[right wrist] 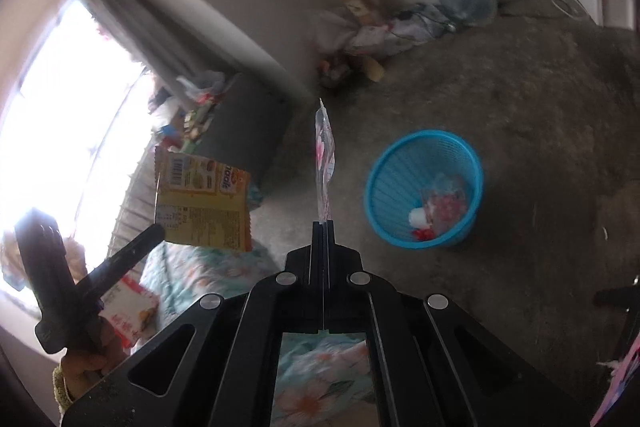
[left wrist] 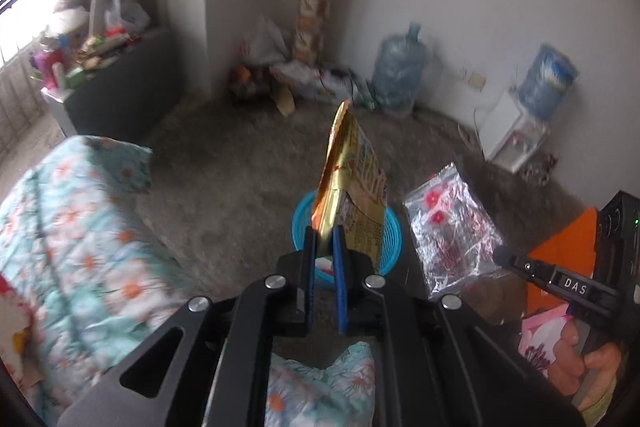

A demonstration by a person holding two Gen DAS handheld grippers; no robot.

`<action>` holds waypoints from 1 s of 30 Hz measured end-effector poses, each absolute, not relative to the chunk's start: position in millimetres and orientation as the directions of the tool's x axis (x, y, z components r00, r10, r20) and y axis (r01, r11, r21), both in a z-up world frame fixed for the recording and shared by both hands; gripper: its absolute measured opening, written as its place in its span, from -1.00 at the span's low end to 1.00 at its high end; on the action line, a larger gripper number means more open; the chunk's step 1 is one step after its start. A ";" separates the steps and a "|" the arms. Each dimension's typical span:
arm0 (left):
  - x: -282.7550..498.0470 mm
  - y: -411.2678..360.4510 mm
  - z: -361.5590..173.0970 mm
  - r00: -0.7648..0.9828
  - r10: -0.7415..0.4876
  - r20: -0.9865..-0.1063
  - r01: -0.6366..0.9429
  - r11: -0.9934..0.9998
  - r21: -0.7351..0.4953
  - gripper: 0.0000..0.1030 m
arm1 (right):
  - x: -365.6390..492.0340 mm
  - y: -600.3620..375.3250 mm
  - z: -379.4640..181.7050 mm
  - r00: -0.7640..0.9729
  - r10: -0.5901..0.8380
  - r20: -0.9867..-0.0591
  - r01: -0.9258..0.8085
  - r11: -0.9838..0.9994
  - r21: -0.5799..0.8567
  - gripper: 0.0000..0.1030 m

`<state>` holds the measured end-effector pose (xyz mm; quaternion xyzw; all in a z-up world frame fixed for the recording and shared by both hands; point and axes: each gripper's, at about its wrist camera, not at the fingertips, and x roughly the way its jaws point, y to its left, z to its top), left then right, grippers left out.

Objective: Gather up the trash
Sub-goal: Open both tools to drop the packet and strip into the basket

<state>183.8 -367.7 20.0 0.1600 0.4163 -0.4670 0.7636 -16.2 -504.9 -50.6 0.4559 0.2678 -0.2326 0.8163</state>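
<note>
My left gripper is shut on a gold and yellow snack wrapper and holds it above the blue mesh waste basket. The wrapper also shows in the right wrist view, left of centre. My right gripper is shut on a clear plastic wrapper with red print, seen edge-on, held above the floor to the left of the basket. That clear wrapper shows flat in the left wrist view, right of the basket. The basket holds some clear and red trash.
A bed with a floral quilt lies below and to the left. The floor is grey carpet. Water jugs, bags and a tall roll stand against the far wall. A dark cabinet with clutter stands by the window.
</note>
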 end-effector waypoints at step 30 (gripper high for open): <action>211.1 -441.0 -31.0 0.201 -0.486 -0.851 0.841 0.531 -0.105 0.37 | -6.1 -558.5 -174.2 0.579 -0.173 -0.797 0.806 0.266 0.528 0.28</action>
